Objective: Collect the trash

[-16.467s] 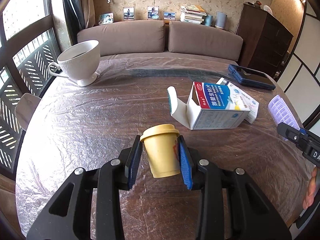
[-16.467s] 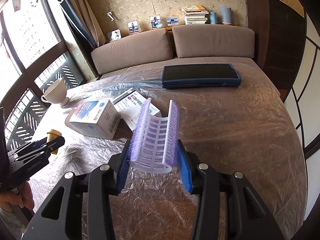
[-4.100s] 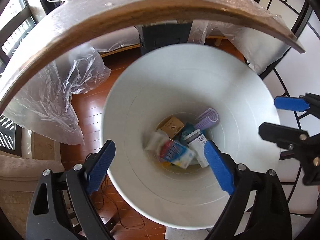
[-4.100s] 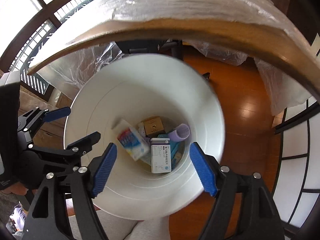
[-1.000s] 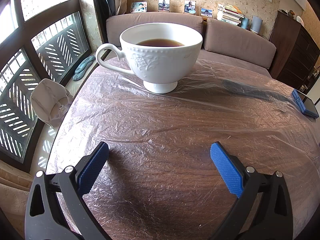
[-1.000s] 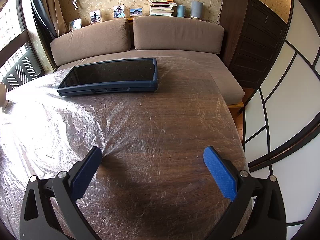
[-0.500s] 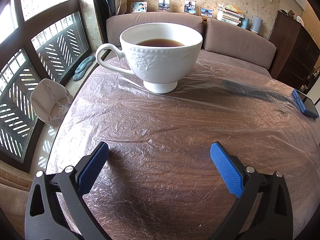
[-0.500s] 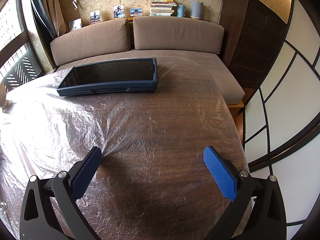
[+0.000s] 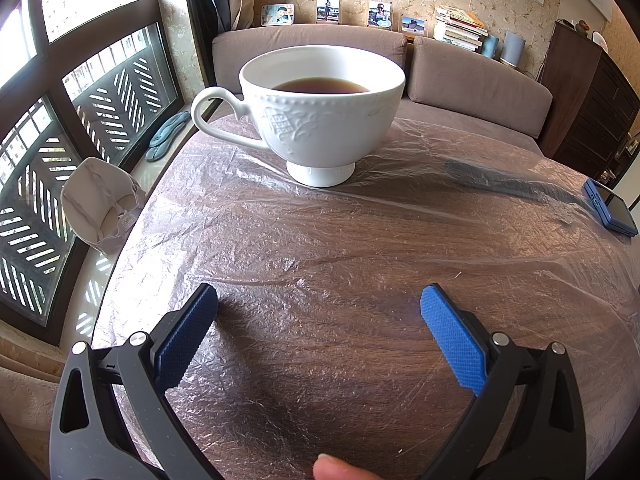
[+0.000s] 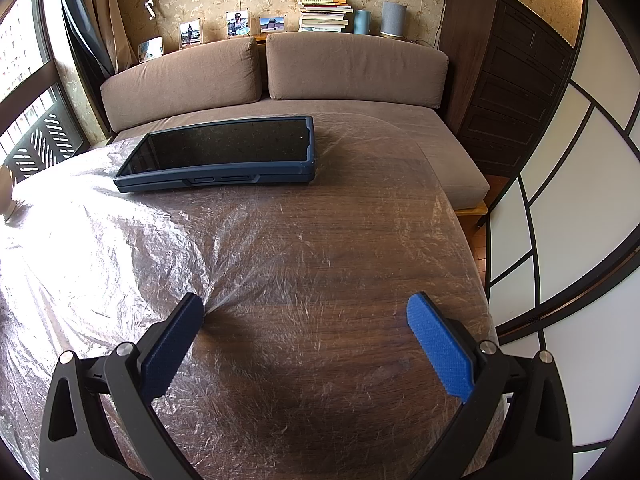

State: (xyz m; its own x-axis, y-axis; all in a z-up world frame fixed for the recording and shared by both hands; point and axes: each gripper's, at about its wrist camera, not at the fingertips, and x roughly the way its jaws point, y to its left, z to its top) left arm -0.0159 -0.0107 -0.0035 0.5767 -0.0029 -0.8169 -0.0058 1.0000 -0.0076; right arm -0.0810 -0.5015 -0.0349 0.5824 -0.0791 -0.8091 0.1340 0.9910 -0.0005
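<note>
My left gripper [image 9: 319, 304] is open over the plastic-covered wooden table [image 9: 360, 280], nothing between its blue pads. A white cup [image 9: 322, 116] of dark tea stands upright farther back, ahead of the fingers. My right gripper [image 10: 305, 312] is also open and holds nothing, hovering low above the table [image 10: 320, 248] near its right edge. A dark blue tablet [image 10: 220, 154] lies flat beyond it. No trash items or bin appear in either view. A fingertip [image 9: 340, 470] shows at the bottom of the left wrist view.
The tablet [image 9: 610, 208] also appears at the table's far right edge. A brown sofa [image 10: 280, 92] runs behind the table, a dark cabinet [image 10: 508, 76] at right. A white bag [image 9: 100, 204] sits by the window at left.
Over the last second nothing has visibly moved, apart from a fingertip now at the bottom of the left view. Much earlier, both grippers held trash, then hung open over a bin.
</note>
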